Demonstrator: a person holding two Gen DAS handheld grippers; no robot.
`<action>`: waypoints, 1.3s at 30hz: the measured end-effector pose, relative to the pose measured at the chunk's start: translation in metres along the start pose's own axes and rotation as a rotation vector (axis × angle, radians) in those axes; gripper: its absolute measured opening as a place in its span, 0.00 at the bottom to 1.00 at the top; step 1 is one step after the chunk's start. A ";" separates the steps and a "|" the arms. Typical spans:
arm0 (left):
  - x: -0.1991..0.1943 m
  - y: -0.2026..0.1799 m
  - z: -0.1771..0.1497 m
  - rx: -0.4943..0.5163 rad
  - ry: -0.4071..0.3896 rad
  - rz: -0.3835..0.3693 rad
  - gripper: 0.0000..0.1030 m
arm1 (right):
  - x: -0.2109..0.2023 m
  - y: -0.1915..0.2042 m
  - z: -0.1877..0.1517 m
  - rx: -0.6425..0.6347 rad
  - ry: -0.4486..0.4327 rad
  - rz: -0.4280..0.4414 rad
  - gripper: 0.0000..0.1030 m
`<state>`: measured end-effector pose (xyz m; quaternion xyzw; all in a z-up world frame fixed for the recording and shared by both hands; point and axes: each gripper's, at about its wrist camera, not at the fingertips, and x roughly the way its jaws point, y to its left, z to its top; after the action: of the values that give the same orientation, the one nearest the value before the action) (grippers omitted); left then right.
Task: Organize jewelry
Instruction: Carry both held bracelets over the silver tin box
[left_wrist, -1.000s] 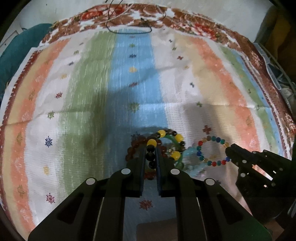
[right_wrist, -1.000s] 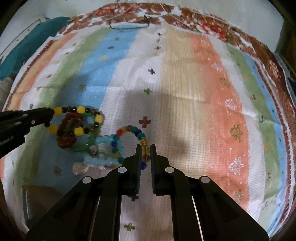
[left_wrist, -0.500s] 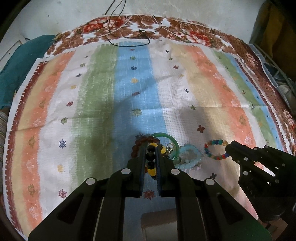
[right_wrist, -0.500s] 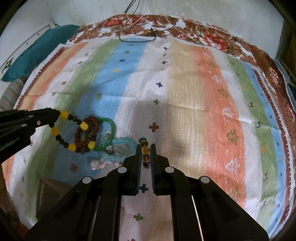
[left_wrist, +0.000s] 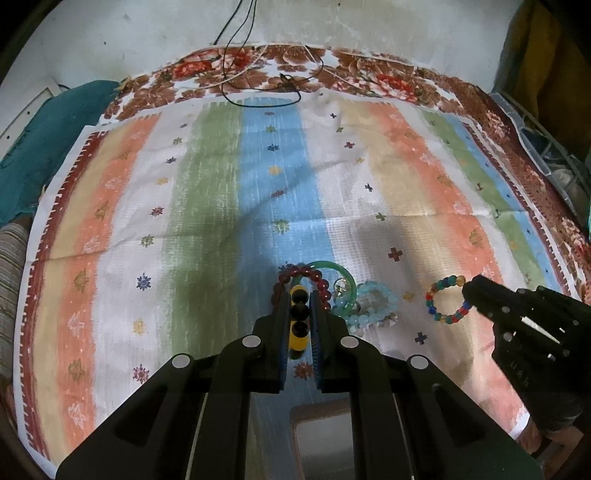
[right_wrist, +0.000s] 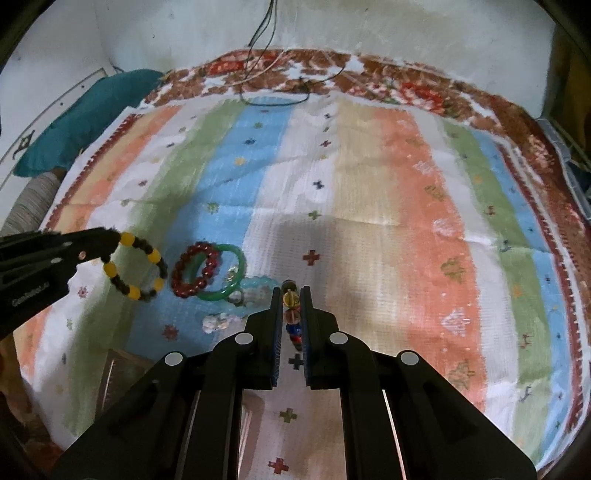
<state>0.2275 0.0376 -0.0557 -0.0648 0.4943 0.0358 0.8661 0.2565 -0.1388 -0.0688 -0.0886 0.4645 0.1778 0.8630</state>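
My left gripper (left_wrist: 299, 295) is shut on a black and yellow bead bracelet (left_wrist: 298, 325), which hangs in the air from it in the right wrist view (right_wrist: 136, 266). My right gripper (right_wrist: 290, 291) is shut on a multicoloured bead bracelet (right_wrist: 291, 314), seen as a ring at its tips in the left wrist view (left_wrist: 447, 299). On the striped cloth (left_wrist: 221, 206) lie a dark red bead bracelet (right_wrist: 195, 269), a green bangle (right_wrist: 225, 273) and a pale blue bead bracelet (left_wrist: 373, 306), clustered together.
A small pale shell-like piece (right_wrist: 218, 321) lies by the cluster. A box (left_wrist: 325, 435) sits below my left gripper. Black cords (left_wrist: 266, 92) lie at the cloth's far edge. A teal cushion (right_wrist: 85, 114) is at the far left.
Both grippers have lifted up and back with their bracelets. The black and yellow bracelet has come off the pile and the multicoloured one has left the cloth.
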 end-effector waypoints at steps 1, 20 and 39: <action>-0.003 0.000 -0.001 -0.002 -0.004 -0.003 0.09 | -0.003 -0.001 0.000 0.003 -0.008 -0.009 0.10; -0.056 -0.015 -0.024 0.017 -0.084 -0.012 0.09 | -0.048 0.018 -0.019 -0.026 -0.072 0.049 0.10; -0.086 -0.015 -0.058 -0.003 -0.119 -0.024 0.09 | -0.075 0.037 -0.047 -0.057 -0.096 0.095 0.10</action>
<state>0.1368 0.0143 -0.0097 -0.0699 0.4410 0.0299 0.8943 0.1684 -0.1369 -0.0318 -0.0823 0.4212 0.2358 0.8719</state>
